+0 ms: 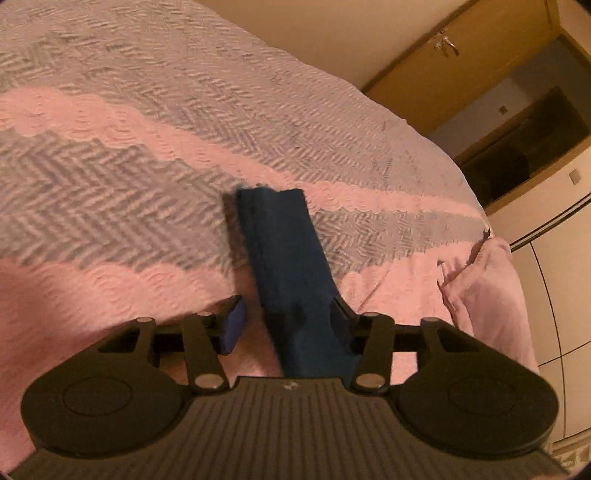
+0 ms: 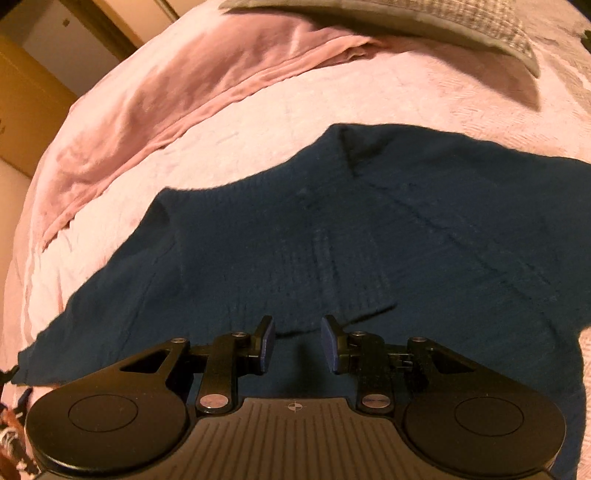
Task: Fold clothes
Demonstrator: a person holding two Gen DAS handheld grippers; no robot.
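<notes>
A dark blue garment lies spread flat on the pink bedspread, with a fold running across its middle. My right gripper hovers over its near edge, open, with nothing between the blue pads. In the left wrist view a narrow folded strip of the dark blue cloth runs from the bed up between the jaws of my left gripper. The strip leans on and drapes over the right finger, while the left pad stands clear of it, so this gripper is open.
The bedspread has grey herringbone bands and pink scalloped stripes. A pink garment lies crumpled at the far left of the bed, and a grey checked cloth lies at the top. Pink cloth hangs at the bed's edge. A wooden wardrobe stands beyond.
</notes>
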